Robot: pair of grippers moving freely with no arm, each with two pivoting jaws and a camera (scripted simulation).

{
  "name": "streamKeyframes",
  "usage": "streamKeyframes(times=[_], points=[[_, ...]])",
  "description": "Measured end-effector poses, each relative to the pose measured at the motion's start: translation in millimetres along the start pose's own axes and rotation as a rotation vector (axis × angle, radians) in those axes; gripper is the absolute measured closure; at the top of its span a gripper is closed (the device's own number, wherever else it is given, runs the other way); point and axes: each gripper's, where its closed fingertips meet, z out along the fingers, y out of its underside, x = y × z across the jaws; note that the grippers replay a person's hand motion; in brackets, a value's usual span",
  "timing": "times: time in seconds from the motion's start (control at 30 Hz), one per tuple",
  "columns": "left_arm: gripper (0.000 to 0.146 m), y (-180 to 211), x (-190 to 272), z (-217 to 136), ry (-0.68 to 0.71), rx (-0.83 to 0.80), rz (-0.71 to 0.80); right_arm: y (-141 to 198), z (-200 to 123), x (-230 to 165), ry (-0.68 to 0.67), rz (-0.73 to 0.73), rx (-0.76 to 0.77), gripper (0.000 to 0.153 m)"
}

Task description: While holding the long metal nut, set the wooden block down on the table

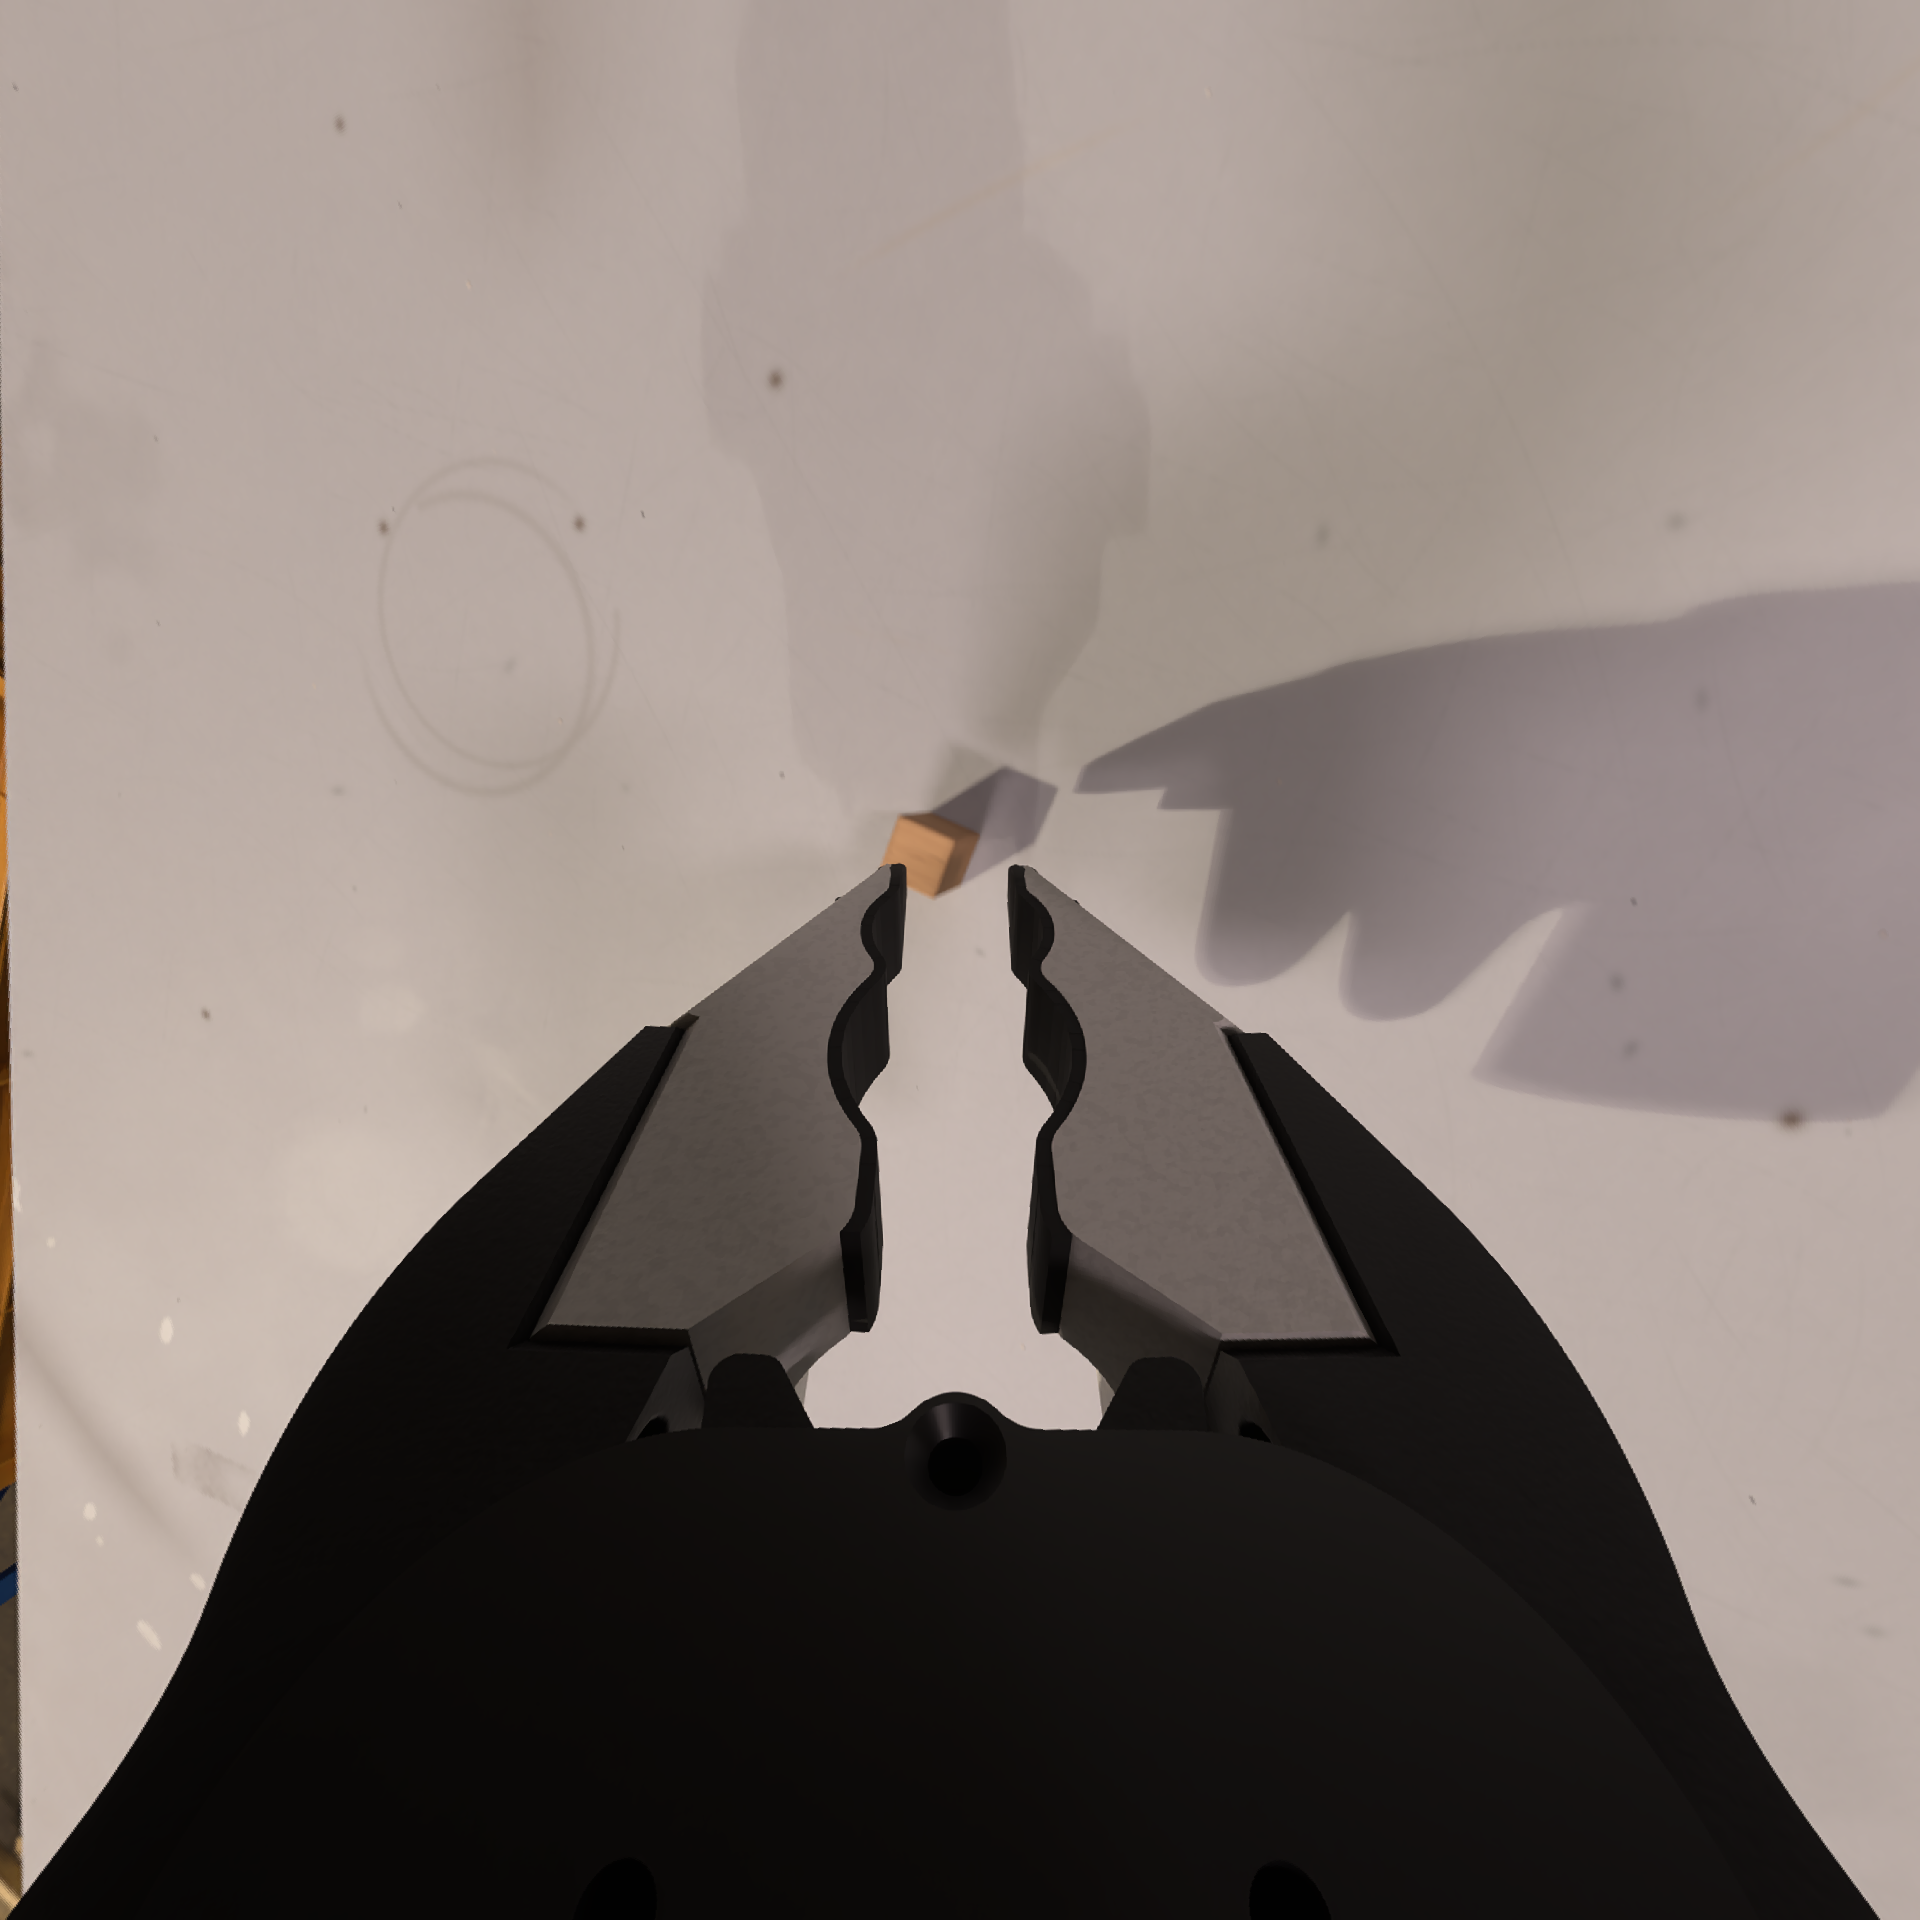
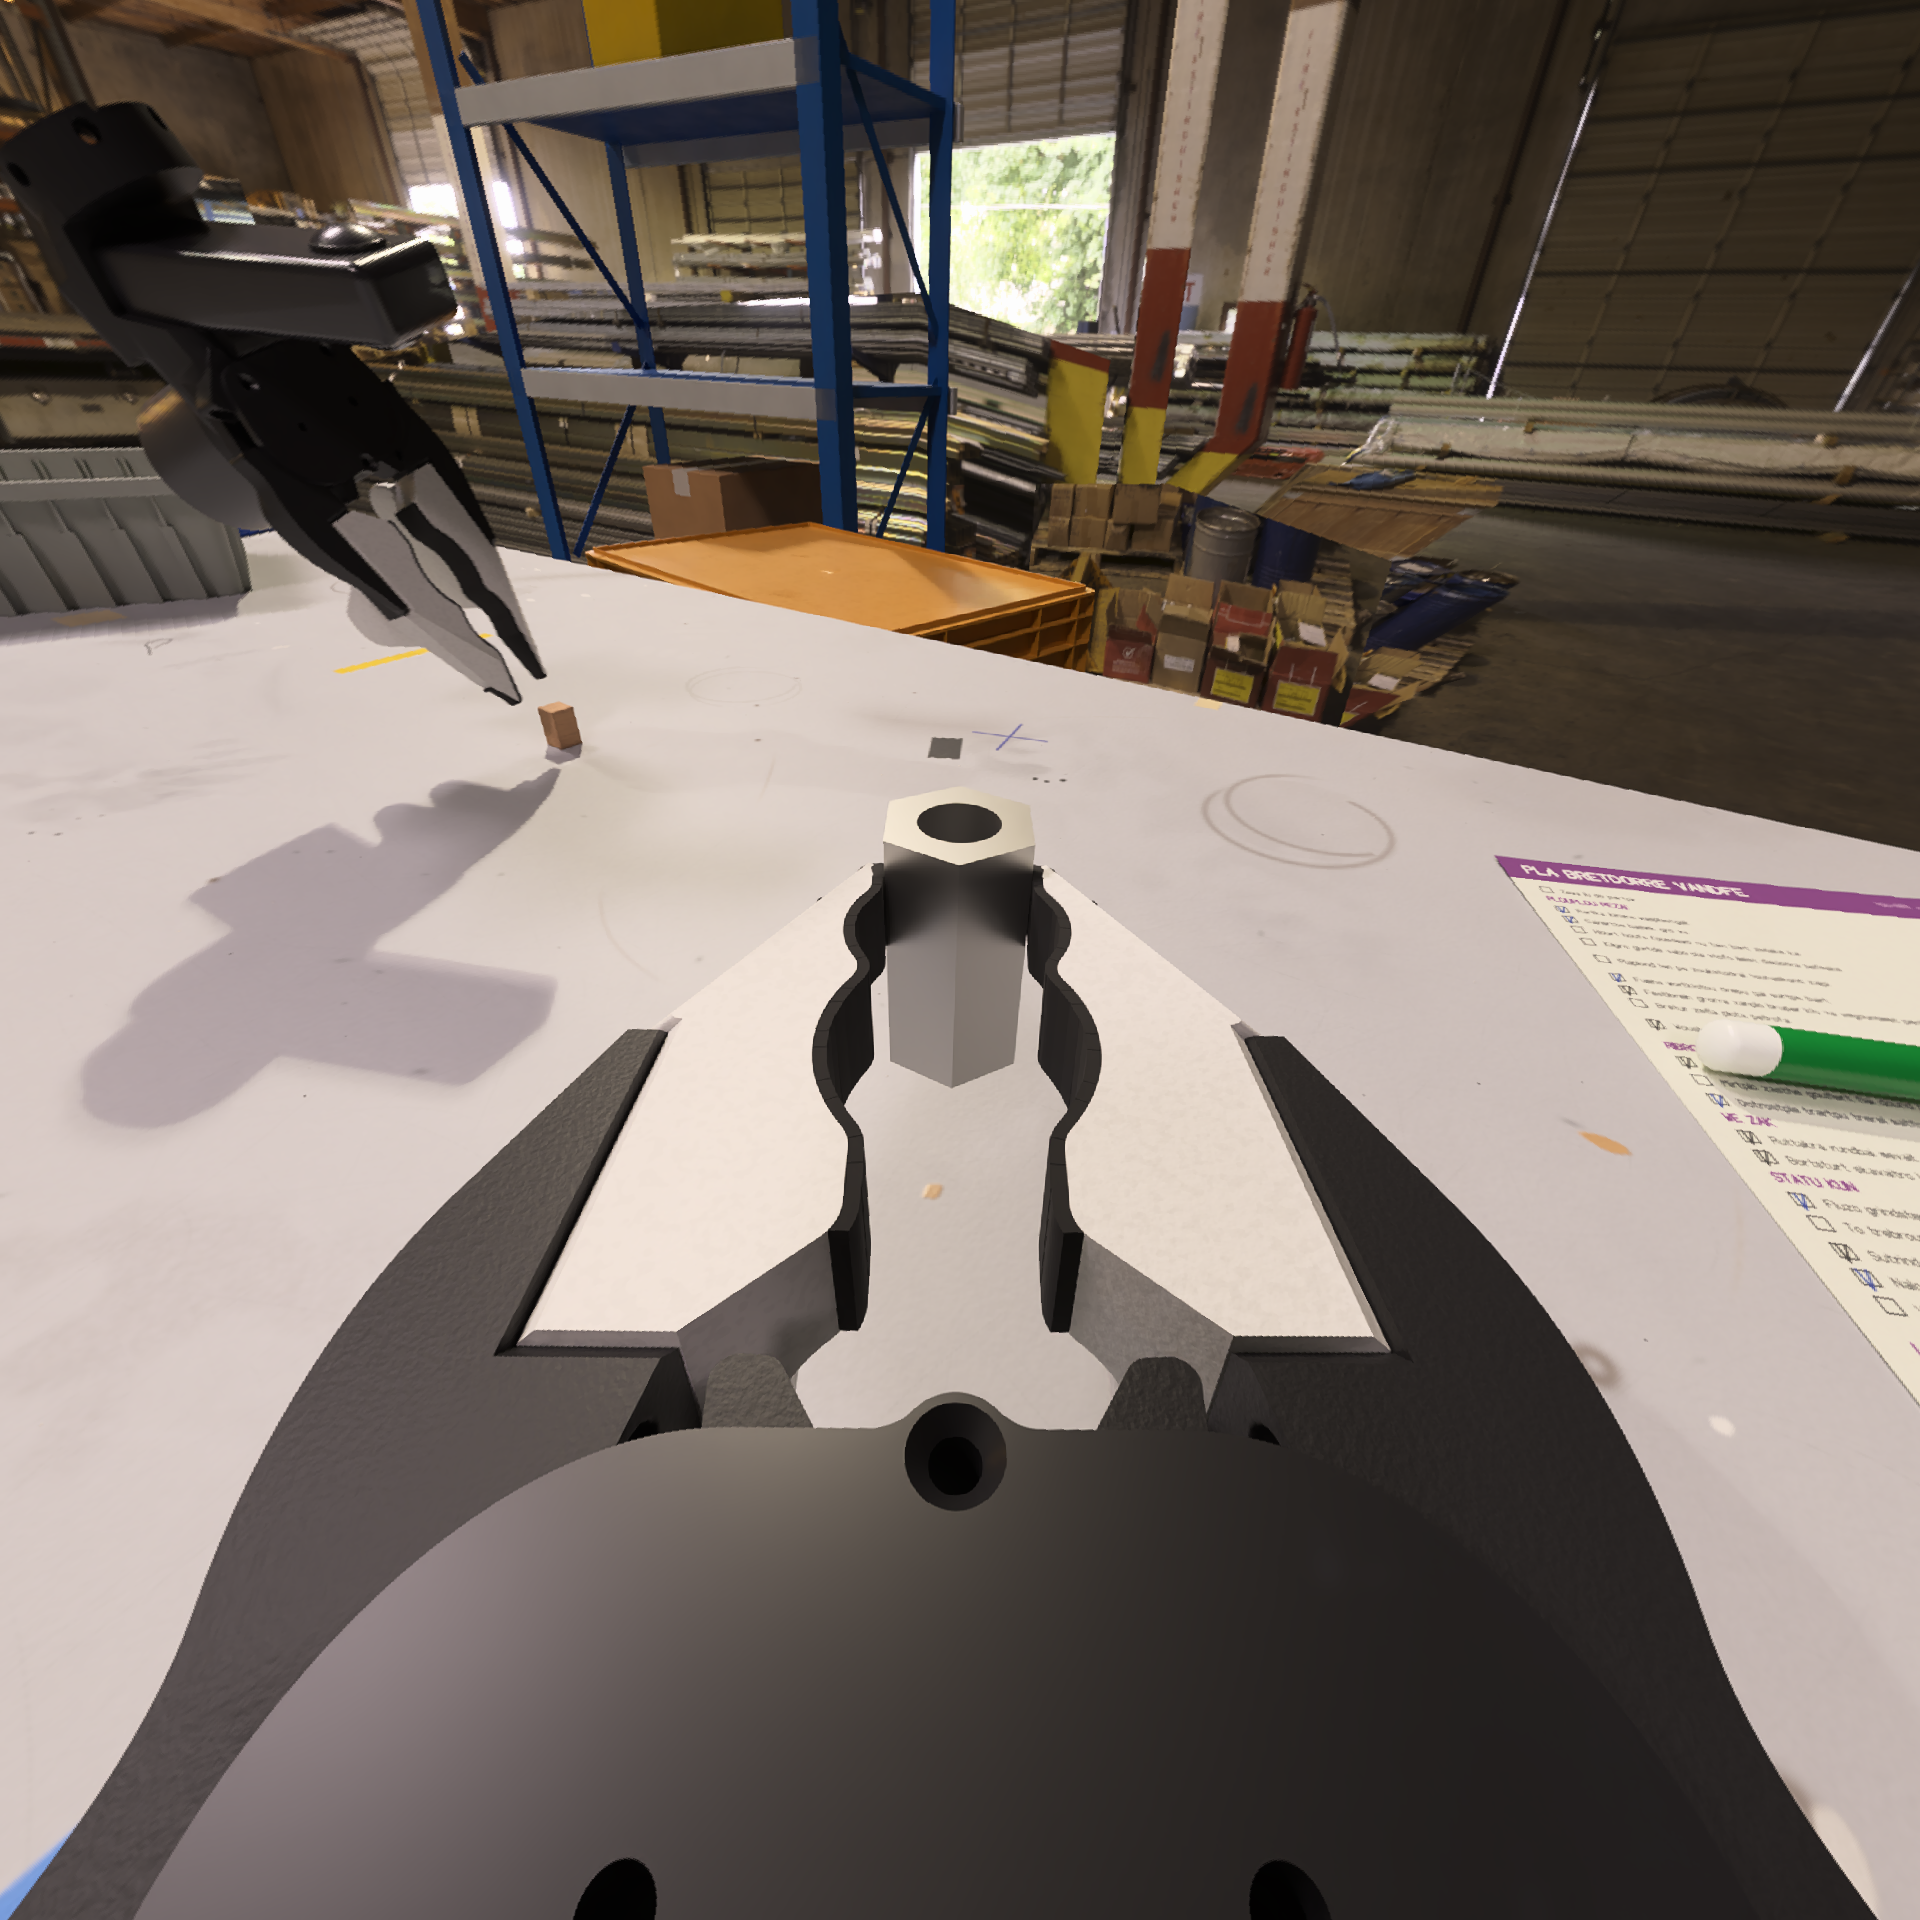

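A small wooden block (image 1: 932, 852) rests on the white table (image 1: 416, 935), just past my left gripper's fingertips and apart from them. My left gripper (image 1: 956, 881) is open and empty, pointing down at the table above the block. In the right wrist view the block (image 2: 559, 724) sits on the table (image 2: 312, 1195) with the left gripper (image 2: 520, 681) hovering just above and left of it. My right gripper (image 2: 956, 883) is shut on the long metal hex nut (image 2: 954, 966), held upright between the fingers above the table.
A printed sheet (image 2: 1766, 1039) with a green marker (image 2: 1829, 1055) on it lies at the table's right. An orange tray (image 2: 842, 582) sits at the far edge and a grey bin (image 2: 104, 540) at far left. Blue shelving (image 2: 707, 260) stands behind the table.
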Motion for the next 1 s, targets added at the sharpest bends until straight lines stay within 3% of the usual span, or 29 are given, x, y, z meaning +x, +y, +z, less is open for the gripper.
streamKeyframes(times=[0.33,0.53,0.73,0.9,1.0], points=[[0.125,-11.5,-22.2,37.4,0.101,-0.035,-0.078,0.9,-1.9,0.4,0.001,0.004,-0.002,0.126],[0.131,-2.0,-31.7,37.9,0.146,-0.091,-0.091,0.6,-2.1,1.7,0.000,0.012,0.001,0.126],[0.126,7.1,-38.1,27.0,0.106,-0.132,-0.075,1.2,-1.2,0.5,-0.006,0.012,-0.003,0.126],[0.122,-26.5,-45.4,0.8,-0.007,0.066,-0.103,0.9,-1.1,0.1,-0.005,0.009,-0.002,0.126],[0.123,-58.3,-23.0,-7.7,0.039,0.280,-0.166,0.7,-1.1,-0.1,-0.004,0.008,-0.001,0.126]])
